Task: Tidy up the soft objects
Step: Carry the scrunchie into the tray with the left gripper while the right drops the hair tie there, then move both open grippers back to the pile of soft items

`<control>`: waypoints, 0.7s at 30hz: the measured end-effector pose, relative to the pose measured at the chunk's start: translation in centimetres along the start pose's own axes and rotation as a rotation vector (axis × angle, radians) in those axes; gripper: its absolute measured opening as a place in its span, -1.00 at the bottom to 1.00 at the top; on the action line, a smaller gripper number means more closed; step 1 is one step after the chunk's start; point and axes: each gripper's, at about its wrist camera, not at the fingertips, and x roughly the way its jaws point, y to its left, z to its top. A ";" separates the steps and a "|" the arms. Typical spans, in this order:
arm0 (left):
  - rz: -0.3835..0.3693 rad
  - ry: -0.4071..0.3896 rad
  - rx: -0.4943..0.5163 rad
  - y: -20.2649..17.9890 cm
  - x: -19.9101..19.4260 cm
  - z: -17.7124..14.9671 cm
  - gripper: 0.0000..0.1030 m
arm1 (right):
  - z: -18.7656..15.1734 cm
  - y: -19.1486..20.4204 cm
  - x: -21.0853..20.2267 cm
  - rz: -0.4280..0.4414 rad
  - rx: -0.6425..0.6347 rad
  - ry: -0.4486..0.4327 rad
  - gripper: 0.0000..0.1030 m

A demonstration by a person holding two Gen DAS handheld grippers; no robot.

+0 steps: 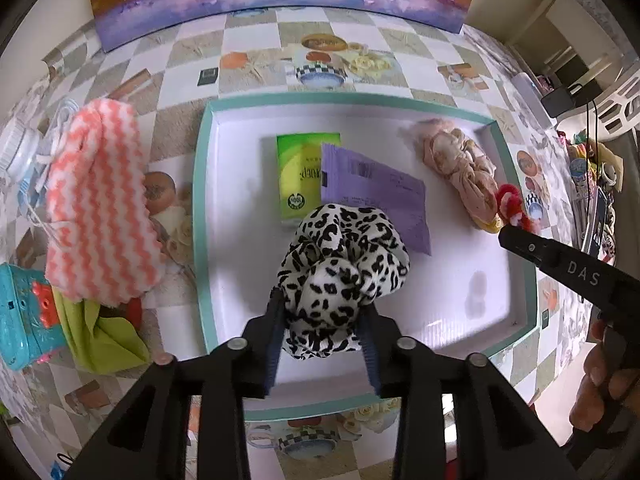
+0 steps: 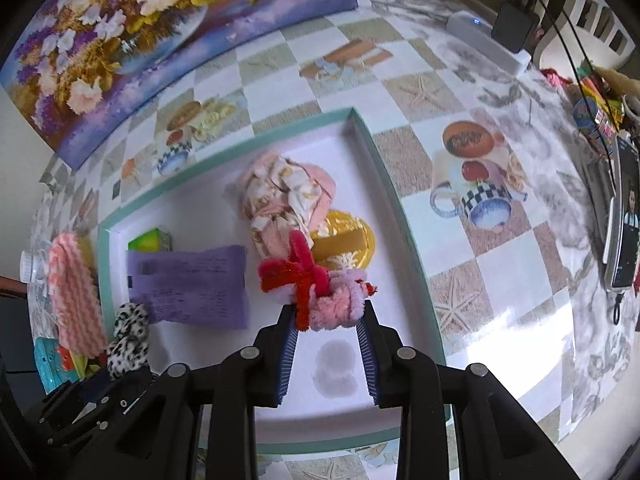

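Black claw (image 1: 322, 330), blue ribbed pads (image 2: 289, 350)

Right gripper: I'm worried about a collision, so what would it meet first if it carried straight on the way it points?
Probably the bare white floor of the teal-rimmed tray, below the pipe-cleaner bundle held by the right gripper. The gold tin lies just beyond; depth is unclear.

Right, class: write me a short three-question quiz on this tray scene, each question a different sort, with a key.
1. True or false: the leopard scrunchie sits between the left gripper's fingers.
2. The right gripper holds: A) the purple packet B) the pipe-cleaner bundle C) the green pack
3. Fill in: the striped cloth lies ___ the tray.

Key: 1 true; 2 B; 3 outside.
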 end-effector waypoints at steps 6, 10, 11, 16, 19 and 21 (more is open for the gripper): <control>0.004 -0.009 -0.018 0.7 -0.5 0.0 -0.16 | -0.1 0.8 -0.6 -0.011 -0.037 0.004 -0.26; -0.007 -0.038 -0.035 1.2 -1.5 0.1 0.13 | 0.3 1.1 -1.5 -0.027 -0.040 -0.015 0.02; -0.008 -0.043 -0.038 1.3 -1.7 0.2 0.13 | 0.3 1.1 -1.6 -0.031 -0.040 -0.020 0.08; 0.006 -0.059 -0.051 1.9 -2.4 0.3 0.31 | 0.5 1.1 -2.0 -0.048 -0.040 -0.028 0.17; 0.027 -0.074 -0.063 2.3 -2.4 0.5 0.36 | 0.5 1.3 -2.1 -0.063 -0.045 -0.032 0.32; 0.042 -0.085 -0.072 2.6 -2.3 0.7 0.44 | 0.5 1.6 -2.0 -0.070 -0.055 -0.032 0.44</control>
